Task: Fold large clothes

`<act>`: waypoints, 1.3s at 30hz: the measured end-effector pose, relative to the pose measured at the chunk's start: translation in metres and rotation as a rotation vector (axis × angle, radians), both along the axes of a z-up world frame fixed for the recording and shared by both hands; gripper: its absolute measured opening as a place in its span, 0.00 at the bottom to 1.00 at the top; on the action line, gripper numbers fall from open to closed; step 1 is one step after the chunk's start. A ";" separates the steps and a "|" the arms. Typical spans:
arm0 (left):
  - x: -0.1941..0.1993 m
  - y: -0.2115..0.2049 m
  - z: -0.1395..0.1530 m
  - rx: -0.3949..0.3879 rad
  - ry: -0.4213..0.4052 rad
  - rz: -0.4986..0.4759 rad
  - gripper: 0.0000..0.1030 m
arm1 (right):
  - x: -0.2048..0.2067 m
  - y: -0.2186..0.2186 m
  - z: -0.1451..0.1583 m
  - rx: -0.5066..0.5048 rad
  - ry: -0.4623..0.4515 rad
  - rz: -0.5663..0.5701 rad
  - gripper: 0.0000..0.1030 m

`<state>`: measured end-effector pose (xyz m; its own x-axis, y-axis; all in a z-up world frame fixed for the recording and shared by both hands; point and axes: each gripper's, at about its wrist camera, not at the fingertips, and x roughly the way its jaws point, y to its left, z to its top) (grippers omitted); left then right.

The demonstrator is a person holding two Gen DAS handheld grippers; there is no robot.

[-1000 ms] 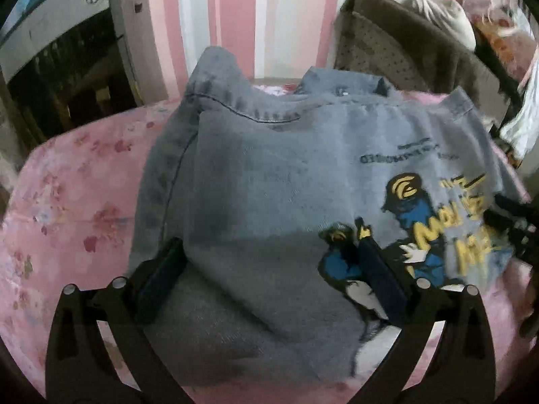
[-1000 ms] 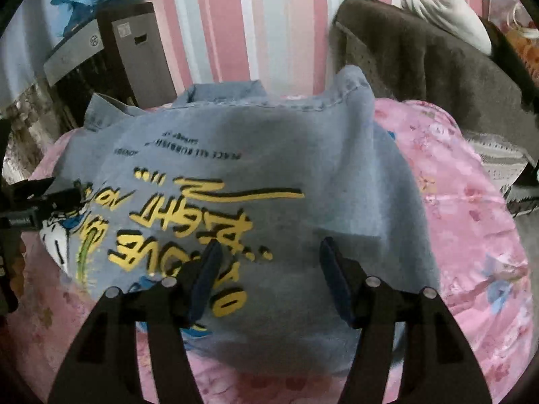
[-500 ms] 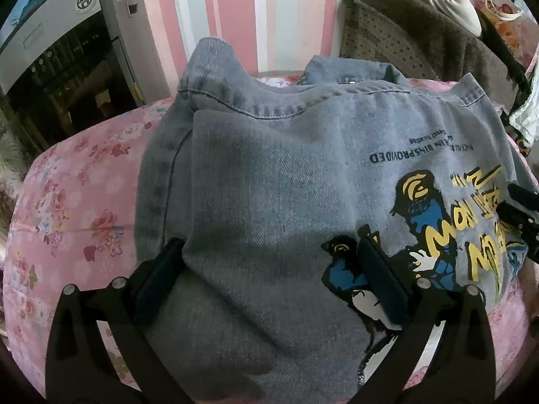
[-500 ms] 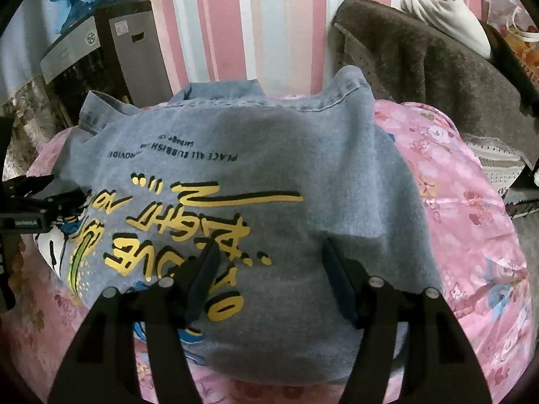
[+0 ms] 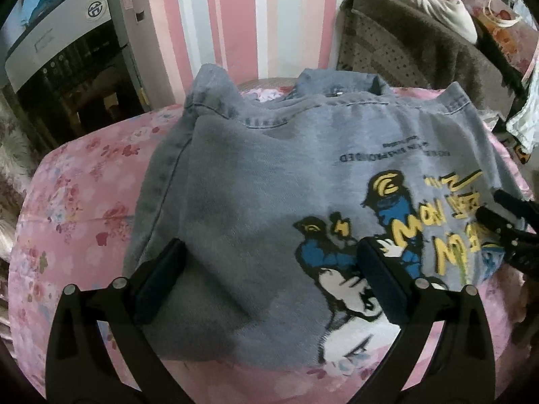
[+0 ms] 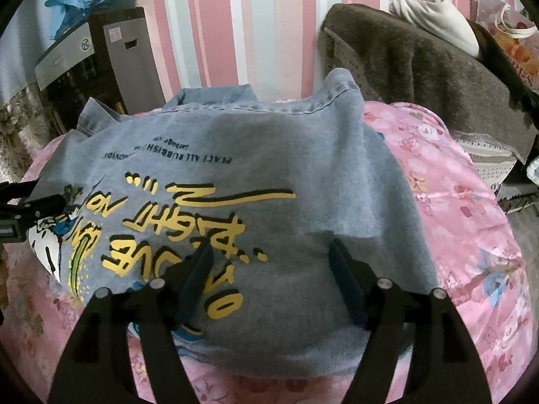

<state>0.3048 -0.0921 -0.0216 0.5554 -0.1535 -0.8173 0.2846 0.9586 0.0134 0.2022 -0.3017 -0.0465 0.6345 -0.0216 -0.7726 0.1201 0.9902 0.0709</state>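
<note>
A: Both tongs, left (image 5: 269, 279) and right (image 6: 273, 276), stand spread wide over the jacket's (image 5: 256, 181) near hem, gripping nothing.

B: It lies folded on the bed (image 5: 77, 181), collar far. Next probably calls for pinching the hem.

Faded blue-grey denim jacket (image 5: 262, 181) with yellow lettering and blue, white, black cartoon print, pink floral bedspread (image 5: 77, 195), pink, white and pale green striped wall (image 6: 235, 17), brown dotted blanket (image 6: 414, 64) upper right, black grippers (image 5: 269, 276).
</note>
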 end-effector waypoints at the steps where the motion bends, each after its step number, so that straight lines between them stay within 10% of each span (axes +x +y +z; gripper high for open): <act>1: -0.002 -0.001 0.001 -0.001 0.000 -0.002 0.97 | -0.002 0.000 0.002 -0.003 0.000 -0.001 0.73; 14: -0.039 -0.051 0.022 -0.041 -0.135 -0.033 0.93 | -0.102 -0.057 0.021 0.330 -0.127 -0.326 0.76; 17: -0.038 -0.063 0.024 -0.104 -0.119 -0.060 0.72 | -0.108 -0.058 0.016 0.408 -0.130 -0.329 0.76; 19: -0.035 -0.074 0.019 -0.117 -0.096 -0.076 0.35 | -0.105 -0.058 0.011 0.427 -0.117 -0.339 0.76; 21: -0.028 -0.086 0.008 -0.129 -0.039 -0.093 0.18 | -0.099 -0.058 0.006 0.455 -0.106 -0.346 0.76; 39: -0.017 -0.099 -0.020 -0.090 -0.028 -0.063 0.14 | -0.034 -0.041 -0.011 0.415 -0.122 -0.369 0.75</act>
